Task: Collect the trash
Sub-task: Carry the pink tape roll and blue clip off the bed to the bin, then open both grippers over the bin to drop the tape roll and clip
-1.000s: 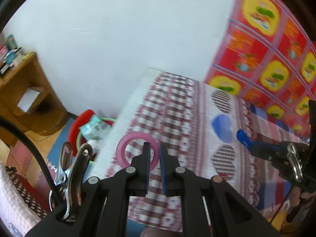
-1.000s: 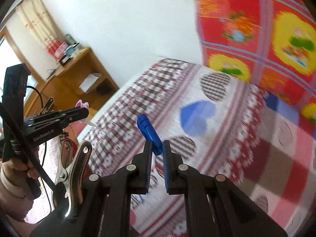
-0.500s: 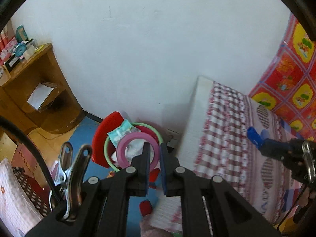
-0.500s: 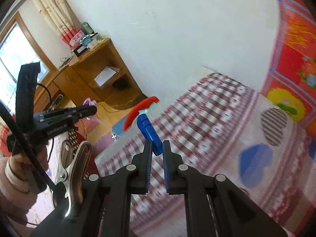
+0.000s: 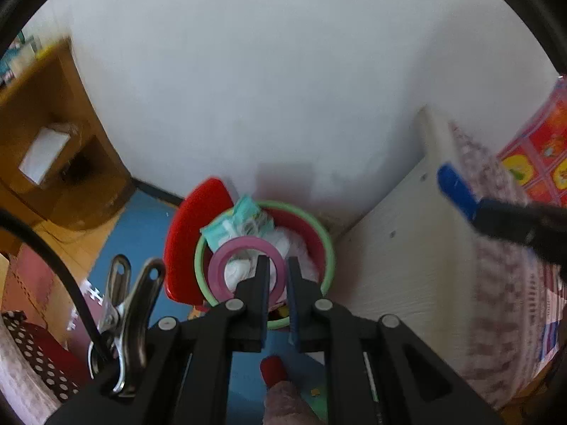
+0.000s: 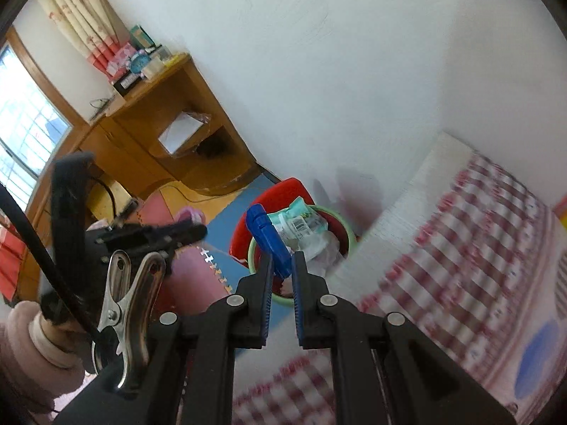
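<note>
You are holding the left gripper (image 5: 275, 265) directly above the red trash bin (image 5: 320, 233), its jaws clamped on the rim of a pink tape ring (image 5: 232, 253). You are holding the right gripper (image 6: 281, 265) just beside the bin, over the bed edge (image 6: 407, 219), its jaws clamped on a blue clip (image 6: 267, 237). The bin is already containing a green wipes packet (image 5: 237, 225) and white waste.
</note>
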Demonstrator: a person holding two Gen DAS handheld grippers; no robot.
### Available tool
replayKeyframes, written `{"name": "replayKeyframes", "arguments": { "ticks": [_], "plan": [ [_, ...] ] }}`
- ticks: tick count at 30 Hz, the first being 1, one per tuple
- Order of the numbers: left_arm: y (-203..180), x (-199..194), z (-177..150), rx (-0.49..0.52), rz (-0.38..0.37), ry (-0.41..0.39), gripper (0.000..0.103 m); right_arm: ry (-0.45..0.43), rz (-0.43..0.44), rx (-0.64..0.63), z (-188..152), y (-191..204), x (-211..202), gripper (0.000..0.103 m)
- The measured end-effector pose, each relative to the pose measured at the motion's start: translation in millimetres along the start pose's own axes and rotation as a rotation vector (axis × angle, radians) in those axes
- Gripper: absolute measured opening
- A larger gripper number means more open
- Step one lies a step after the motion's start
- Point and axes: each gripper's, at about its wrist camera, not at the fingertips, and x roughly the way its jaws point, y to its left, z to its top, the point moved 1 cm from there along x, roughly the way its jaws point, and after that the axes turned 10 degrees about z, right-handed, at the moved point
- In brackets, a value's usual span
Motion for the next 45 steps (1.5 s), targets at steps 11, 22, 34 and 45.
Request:
{"name": "replayKeyframes", "arguments": {
  "ticks": [11, 22, 34, 45],
  "plan": [
    [17.3, 96.8, -14.7, -0.023, -0.087, 0.028, 0.009, 0.106, -0.047, 0.037, 26.6, -19.2, 89.7, 0.012],
    [16.9, 177.0, -24.3, -0.039, -0.095, 0.108, 0.009, 0.188, -0.098, 0.063, 31.0, -32.2, 124.0, 0.012],
    [20.7, 171.4, -31.7, -0.055, -0.084, 0.129, 0.016, 0.206, -0.087, 0.063, 35.7, -31.0, 132.6, 0.012],
    [27.6, 136.3, -26.4, -0.065, -0.066, 0.113, 0.024, 0.188, -0.072, 0.079, 37.5, -26.8, 131.2, 0.018]
  ]
}}
